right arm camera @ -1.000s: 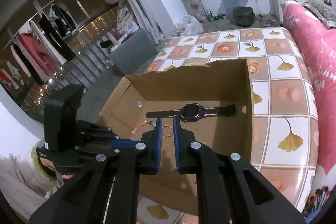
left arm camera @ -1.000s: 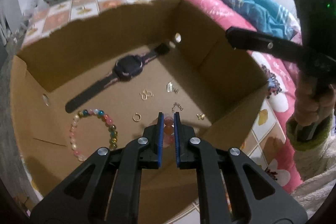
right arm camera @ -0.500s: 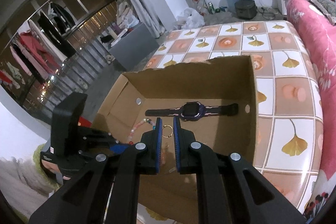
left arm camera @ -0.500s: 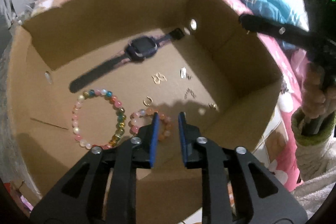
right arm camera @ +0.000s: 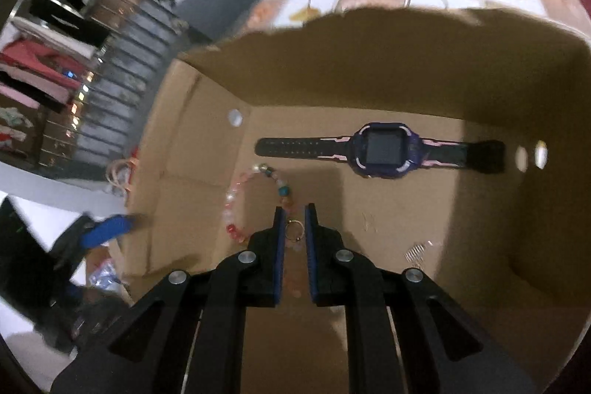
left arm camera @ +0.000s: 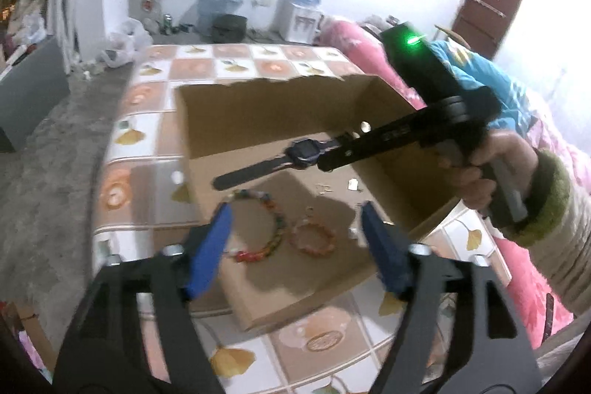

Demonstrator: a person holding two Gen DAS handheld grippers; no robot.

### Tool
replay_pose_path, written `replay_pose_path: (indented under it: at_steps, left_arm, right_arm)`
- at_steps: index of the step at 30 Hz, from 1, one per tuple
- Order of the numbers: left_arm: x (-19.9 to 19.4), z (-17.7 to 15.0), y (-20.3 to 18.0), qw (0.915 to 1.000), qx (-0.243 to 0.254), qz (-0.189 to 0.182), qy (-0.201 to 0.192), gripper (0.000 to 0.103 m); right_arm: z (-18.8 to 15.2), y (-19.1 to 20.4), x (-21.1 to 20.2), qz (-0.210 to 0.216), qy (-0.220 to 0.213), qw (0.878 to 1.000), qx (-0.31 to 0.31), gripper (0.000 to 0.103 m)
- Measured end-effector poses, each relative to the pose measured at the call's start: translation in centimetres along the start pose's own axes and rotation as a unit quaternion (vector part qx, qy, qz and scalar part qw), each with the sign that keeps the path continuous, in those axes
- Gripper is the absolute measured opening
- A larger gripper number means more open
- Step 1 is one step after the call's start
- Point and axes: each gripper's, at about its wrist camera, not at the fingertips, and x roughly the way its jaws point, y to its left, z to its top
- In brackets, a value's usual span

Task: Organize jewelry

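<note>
We're over the cardboard box (left arm camera: 229,120), which sits on a tiled floral cover (left arm camera: 159,98). Our left gripper (left arm camera: 295,220) is above the near edge of the box, jaws opening, blue pads wide apart, nothing between them. Seen past them on the box floor: the multicolour bead bracelet (left arm camera: 271,228) and, just beside it on the right, the small orange bead bracelet (left arm camera: 314,237). Neither is touched.

Our right gripper (right arm camera: 294,209) points down into the box. Jaws are nearly together with only a narrow gap; nothing clamped. A small gold ring (right arm camera: 294,231) shows through that gap, lying on the box floor below the tips; we can't tell if the pads touch it. The multicolour bracelet arcs away to the left of the tips.

The purple smartwatch (right arm camera: 384,150) lies flat, strap stretched out, along the far wall of the box. A few tiny gold pieces (right arm camera: 417,250) sit on the floor right of the right gripper; too blurred to identify.

From the left wrist view, the right hand (left arm camera: 491,168) grips its tool handle above the right side of the box, green sleeve cuff (left arm camera: 546,198) at the wrist.
</note>
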Motion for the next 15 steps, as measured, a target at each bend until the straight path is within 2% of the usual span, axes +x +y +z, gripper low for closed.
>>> replay_pose_path:
  at_steps: [2,6,7,8,9,14,15]
  left_arm:
    - [-0.8,-0.4,0.7,0.9999,-0.007,0.011,-0.008,0.077]
    - [-1.1,-1.0,1.9,0.9995,-0.022,0.018,-0.010,0.081]
    - [-1.0,-1.2,2.1,0.9995,-0.026,0.018,-0.006,0.081]
    - [-0.9,-1.4,2.2,0.9994,-0.029,0.017,-0.004,0.081]
    - [-0.8,-1.7,2.4,0.9994,-0.031,0.016,-0.003,0.081]
    - [-1.1,-2.6,2.6,0.9991,-0.042,0.007,-0.004,0.081]
    - [-1.1,-2.7,2.6,0.9990,-0.044,0.005,-0.005,0.082]
  right_arm:
    - [0.8,0.2,1.5,-0.011,0.021,1.000,0.010,0.011]
    - [1.4,0.6,2.6,-0.050,0.027,0.998,0.014,0.012]
    - [1.3,0.5,2.6,-0.047,0.027,0.998,0.018,0.013]
    - [1.1,0.5,2.5,-0.046,0.024,0.998,0.024,0.020]
    - [0.9,0.6,2.1,-0.047,0.015,0.998,0.029,0.026]
    - [-1.1,1.6,-3.0,-0.041,-0.065,0.997,0.029,0.031]
    - [-2.1,1.9,-5.0,-0.034,-0.093,0.995,0.031,0.034]
